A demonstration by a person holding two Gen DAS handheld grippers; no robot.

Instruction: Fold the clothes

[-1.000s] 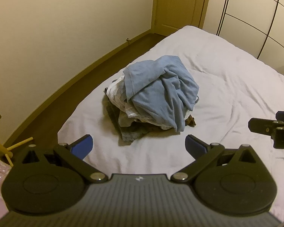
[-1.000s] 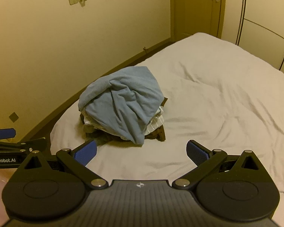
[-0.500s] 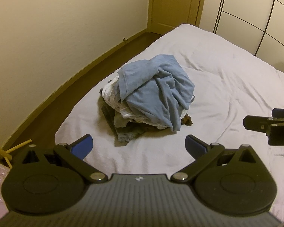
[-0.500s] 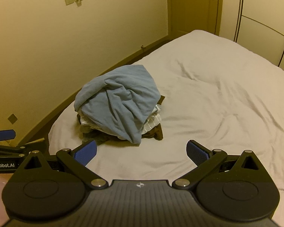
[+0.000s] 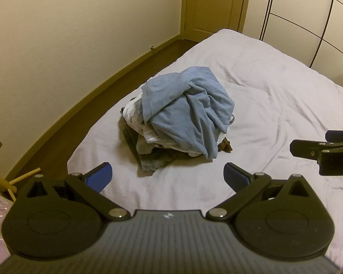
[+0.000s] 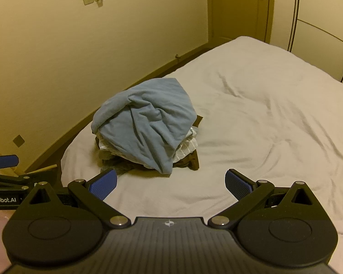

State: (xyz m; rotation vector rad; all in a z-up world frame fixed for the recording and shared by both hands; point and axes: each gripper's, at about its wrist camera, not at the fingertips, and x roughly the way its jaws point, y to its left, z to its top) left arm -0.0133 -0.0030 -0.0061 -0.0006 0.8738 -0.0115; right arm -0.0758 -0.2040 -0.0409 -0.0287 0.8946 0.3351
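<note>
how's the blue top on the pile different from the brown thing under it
The blue garment drapes over the top of the pile, mostly visible; the brown garment sits at the bottom, only an edge poking out. Blue is pale, brown is dark. Both are crumpled and unfolded on the bed.

The crumpled light-blue cotton garment [image 5: 189, 116] covers most of the white, grey and brown clothes [image 5: 146, 146] heaped beneath, so their kinds cannot be told. At three o'clock in the left wrist view, the black right gripper [image 5: 308, 147] is cut off by the edge, its spread untellable there.

"enRobot.AI", seemingly cropped, on left gripper [image 6: 4, 173]
</note>
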